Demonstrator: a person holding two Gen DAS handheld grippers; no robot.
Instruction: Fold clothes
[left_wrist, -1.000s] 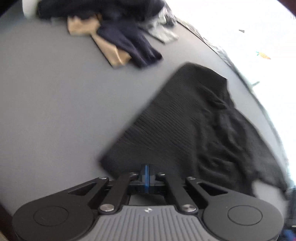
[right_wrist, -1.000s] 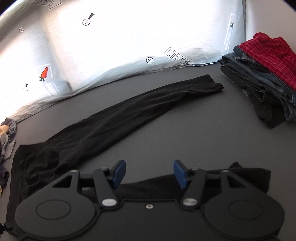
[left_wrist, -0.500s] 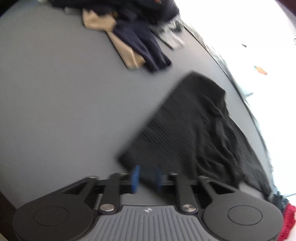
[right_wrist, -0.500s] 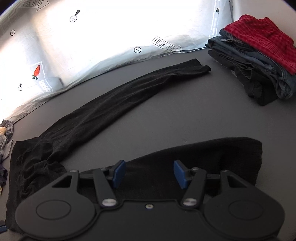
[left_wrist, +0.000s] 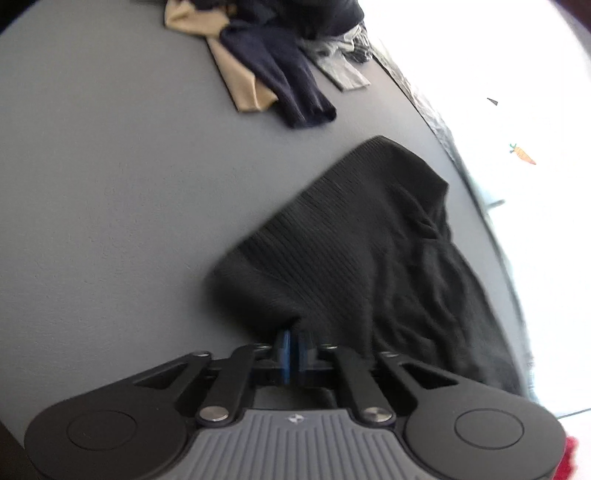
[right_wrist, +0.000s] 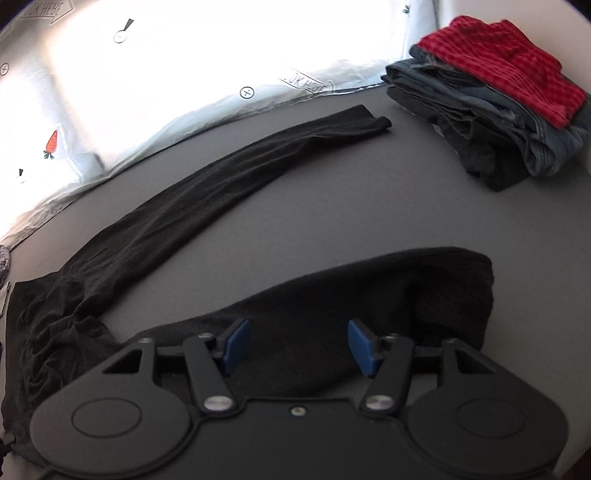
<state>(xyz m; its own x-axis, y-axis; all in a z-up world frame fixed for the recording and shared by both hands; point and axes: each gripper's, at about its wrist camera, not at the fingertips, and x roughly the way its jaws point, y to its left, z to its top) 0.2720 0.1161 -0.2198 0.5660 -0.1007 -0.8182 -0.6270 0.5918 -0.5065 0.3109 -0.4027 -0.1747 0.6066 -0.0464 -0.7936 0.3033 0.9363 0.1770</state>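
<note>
Black ribbed sweater (left_wrist: 362, 251) — spread flat, one sleeve (right_wrist: 236, 173) stretched out

Leggings (right_wrist: 229, 192) lying across table (right_wrist: 332, 206) centre; folded stack (right_wrist: 491, 107) sitting at 2 o'clock; unfolded pile (left_wrist: 273, 62) at 11 o'clock, left view.

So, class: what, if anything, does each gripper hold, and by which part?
The left gripper is shut on the black sweater, pinching its near ribbed edge. The right gripper is open above it and holds nothing.

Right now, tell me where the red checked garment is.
In the right wrist view the red checked garment sits at the upper right, on top of the folded stack of dark clothes, beyond the black sweater's outstretched sleeve.
</note>
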